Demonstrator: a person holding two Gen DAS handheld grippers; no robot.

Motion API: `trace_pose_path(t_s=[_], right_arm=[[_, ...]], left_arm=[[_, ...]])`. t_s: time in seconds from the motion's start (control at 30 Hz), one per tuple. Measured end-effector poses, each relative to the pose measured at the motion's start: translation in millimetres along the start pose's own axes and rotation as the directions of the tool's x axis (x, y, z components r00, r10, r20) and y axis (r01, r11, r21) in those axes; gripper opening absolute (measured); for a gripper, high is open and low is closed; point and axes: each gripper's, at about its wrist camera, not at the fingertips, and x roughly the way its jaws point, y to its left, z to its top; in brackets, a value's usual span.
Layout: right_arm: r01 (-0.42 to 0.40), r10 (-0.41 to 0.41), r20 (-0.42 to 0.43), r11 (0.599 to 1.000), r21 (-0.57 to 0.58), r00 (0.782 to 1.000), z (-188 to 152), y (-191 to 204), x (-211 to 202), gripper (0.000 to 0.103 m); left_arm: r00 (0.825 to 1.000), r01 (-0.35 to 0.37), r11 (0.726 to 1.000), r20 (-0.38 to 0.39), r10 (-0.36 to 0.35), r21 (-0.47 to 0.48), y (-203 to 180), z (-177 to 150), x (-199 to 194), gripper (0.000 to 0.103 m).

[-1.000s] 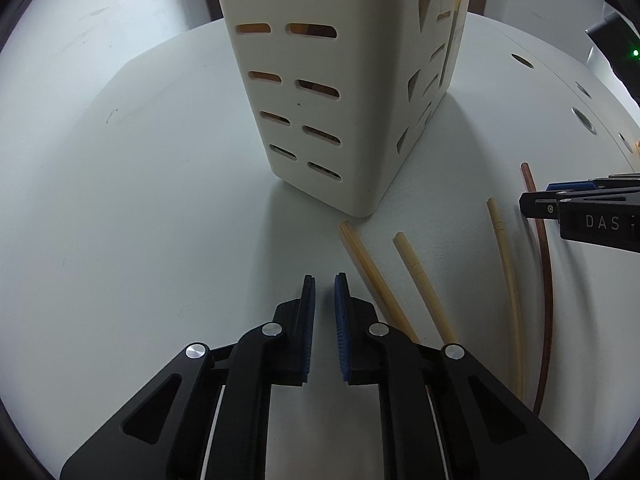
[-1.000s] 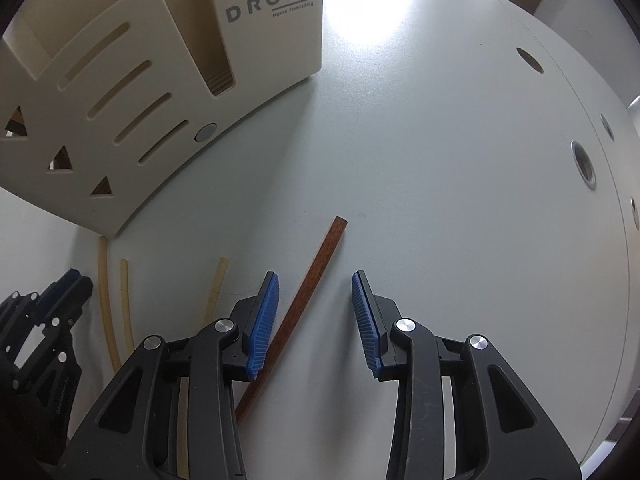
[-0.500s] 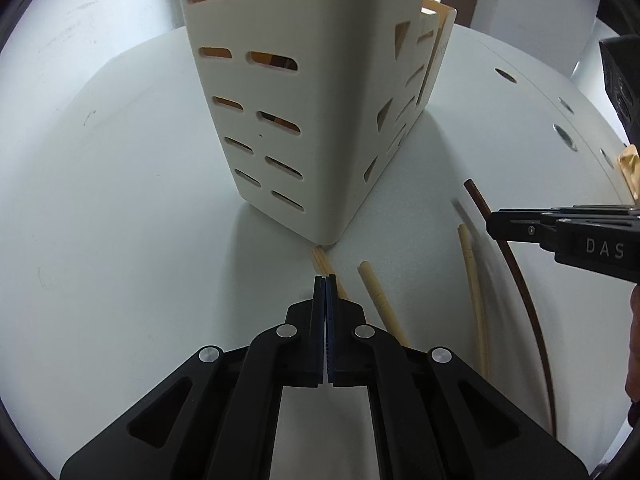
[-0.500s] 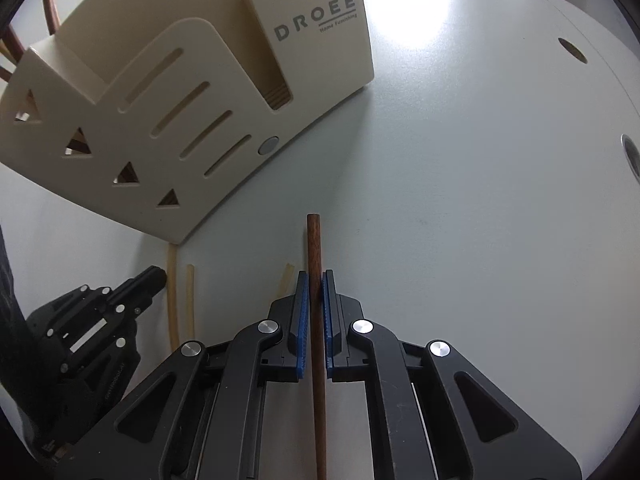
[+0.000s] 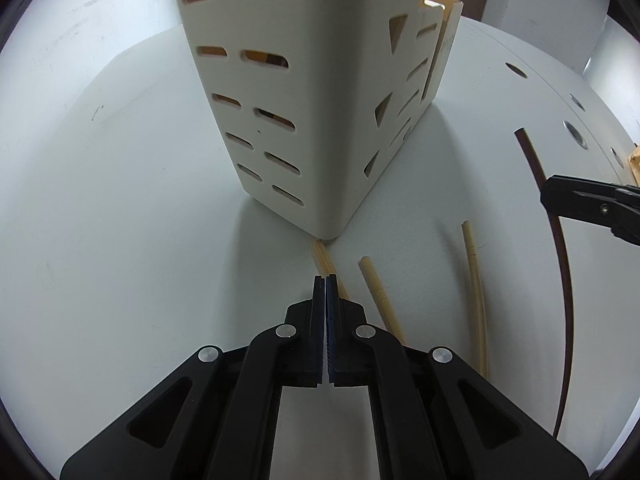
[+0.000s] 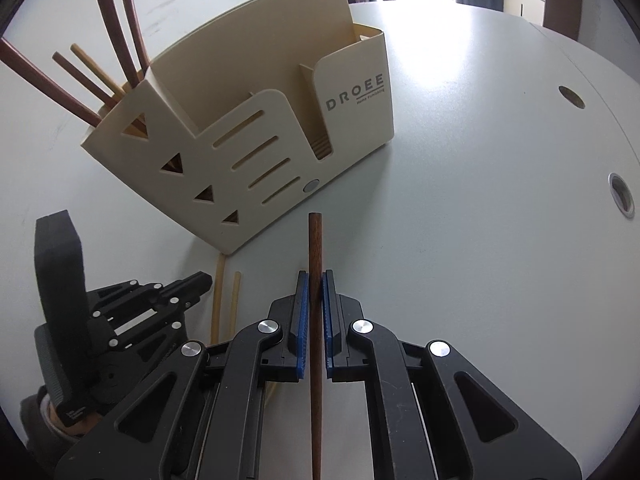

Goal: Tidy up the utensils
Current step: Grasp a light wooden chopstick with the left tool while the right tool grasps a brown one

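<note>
- Cream plastic utensil holder [image 5: 320,120] stands on the white table [image 5: 120,240]; the left gripper [image 5: 325,284] is clenched on nothing, bamboo chopsticks [image 5: 380,292] lying just beside it.
- Dark wooden chopstick [image 6: 315,280] sits clamped in the right gripper [image 6: 315,280], near the holder's front.
</note>
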Motion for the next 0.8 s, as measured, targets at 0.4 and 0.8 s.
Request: trace_pose_path(t_s=[0.4,0.8], right_arm=[[-0.009,0.01,-0.057,1.0,0.026,0.998,0,-9,20,0.007],[-0.013,0.016,-0.066,0.999,0.046,0.998,9,-23,31,0.007]], left_arm=[[0.998,0.005,1.0,0.066,-0.004,-0.014,-7,15,-4,0.015],[0.999,0.007,0.998,0.049,-0.01,0.057,-16,17,3,0.0]])
